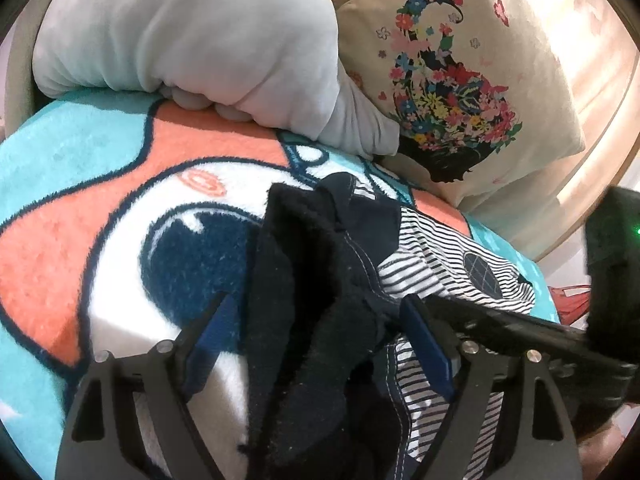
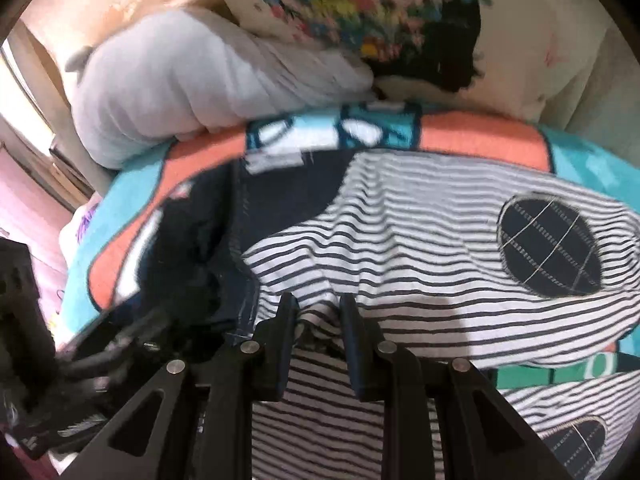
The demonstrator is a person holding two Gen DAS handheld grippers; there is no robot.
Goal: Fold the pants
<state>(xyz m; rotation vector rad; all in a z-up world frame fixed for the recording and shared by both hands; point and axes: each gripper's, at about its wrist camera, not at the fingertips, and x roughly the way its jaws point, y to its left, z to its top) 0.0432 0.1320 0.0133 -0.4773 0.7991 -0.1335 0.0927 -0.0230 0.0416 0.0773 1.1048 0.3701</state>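
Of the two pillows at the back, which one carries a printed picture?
The cream pillow, on the right in the left wrist view: it bears a dark silhouette filled with coloured flowers. The grey pillow beside it is plain.

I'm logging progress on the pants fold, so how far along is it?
Early. Done: the pants lie on the blanket. In hand: the right gripper pinches a bunch of striped cloth; the left gripper stands open around the dark waist part. Left: no neat fold shows yet, and the cloth is still rumpled.
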